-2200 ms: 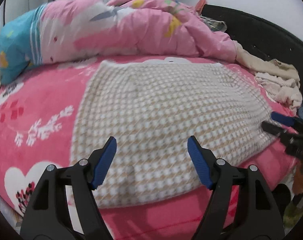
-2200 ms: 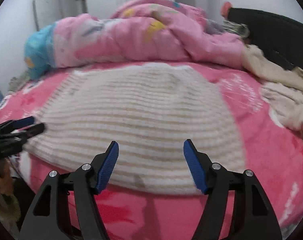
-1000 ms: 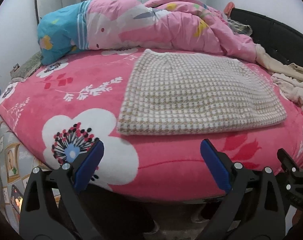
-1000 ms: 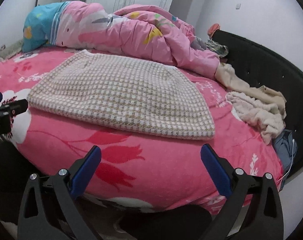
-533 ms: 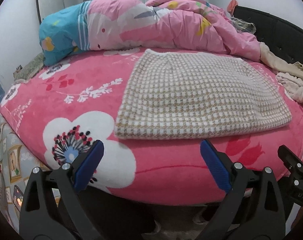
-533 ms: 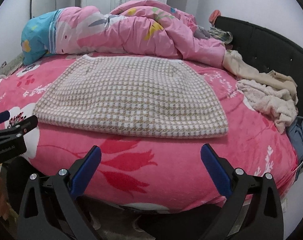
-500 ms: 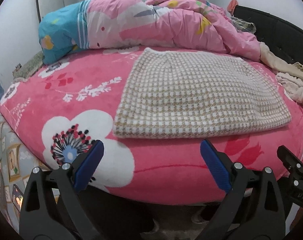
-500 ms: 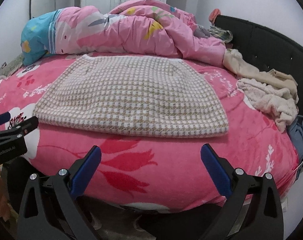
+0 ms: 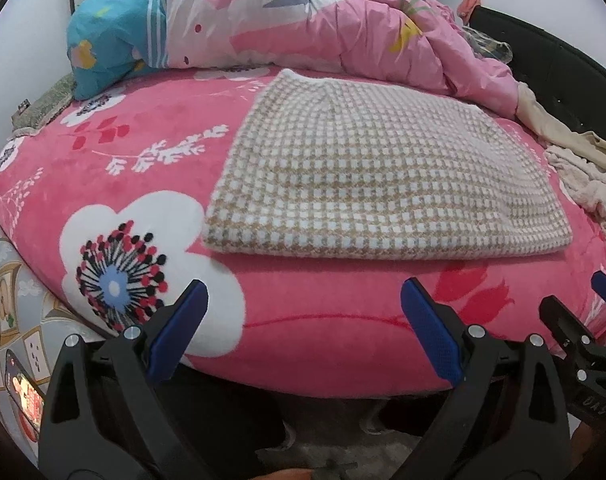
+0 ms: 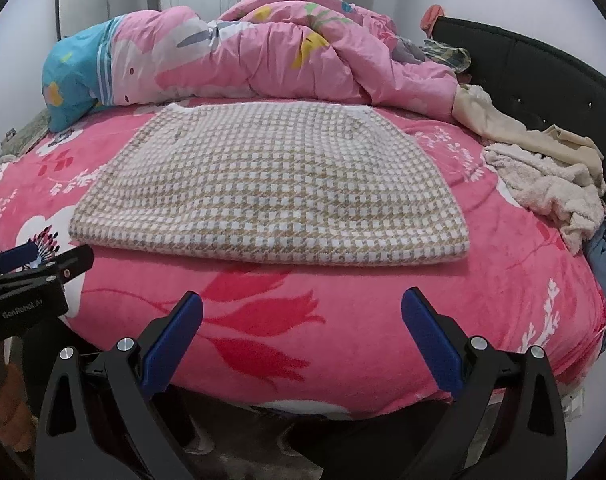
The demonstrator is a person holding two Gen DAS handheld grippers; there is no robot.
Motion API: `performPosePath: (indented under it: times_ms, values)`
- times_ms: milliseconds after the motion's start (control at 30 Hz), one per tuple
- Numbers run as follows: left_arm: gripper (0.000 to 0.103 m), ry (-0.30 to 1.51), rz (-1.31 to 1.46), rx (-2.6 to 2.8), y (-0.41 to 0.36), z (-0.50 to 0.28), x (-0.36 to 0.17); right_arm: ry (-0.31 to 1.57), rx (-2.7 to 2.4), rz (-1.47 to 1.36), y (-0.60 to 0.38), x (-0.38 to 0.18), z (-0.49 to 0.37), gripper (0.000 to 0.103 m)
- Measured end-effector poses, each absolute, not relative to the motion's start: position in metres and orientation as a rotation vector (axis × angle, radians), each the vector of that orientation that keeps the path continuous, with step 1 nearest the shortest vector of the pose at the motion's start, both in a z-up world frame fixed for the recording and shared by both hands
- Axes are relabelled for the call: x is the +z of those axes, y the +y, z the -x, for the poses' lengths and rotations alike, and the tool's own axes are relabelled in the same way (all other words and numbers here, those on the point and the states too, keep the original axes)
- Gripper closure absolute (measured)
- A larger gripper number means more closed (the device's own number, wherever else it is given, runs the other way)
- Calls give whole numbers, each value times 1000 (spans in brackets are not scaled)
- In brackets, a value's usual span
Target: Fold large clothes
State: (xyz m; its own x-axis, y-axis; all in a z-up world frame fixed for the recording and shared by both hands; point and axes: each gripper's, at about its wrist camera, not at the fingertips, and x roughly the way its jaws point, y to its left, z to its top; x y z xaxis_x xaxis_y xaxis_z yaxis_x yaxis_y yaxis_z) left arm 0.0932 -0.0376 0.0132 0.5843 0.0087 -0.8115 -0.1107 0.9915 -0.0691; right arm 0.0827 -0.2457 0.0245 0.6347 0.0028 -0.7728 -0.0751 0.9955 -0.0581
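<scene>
Grippers, left [image 9: 303, 322] and right [image 10: 301, 326], now hang back off the bed [image 10: 343, 320], both released and empty. Garment [image 10: 271, 192] lies folded flat (fold apparently complete).

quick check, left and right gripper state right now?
left gripper: open, holding nothing, short of the checked garment.
right gripper: open, holding nothing.
</scene>
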Motion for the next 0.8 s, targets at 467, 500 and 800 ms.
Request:
performPosePath:
  times_ms: [467, 500, 800]
  values:
    - [9, 929, 102, 55, -44, -88, 22, 880, 35, 79, -253, 27, -81, 6]
    - [9, 928, 101, 53, -44, -88, 23, 878, 35, 81, -253, 28, -80, 6]
    - [9, 917, 94, 41, -44, -86, 26, 869, 41, 87, -252, 32, -79, 6]
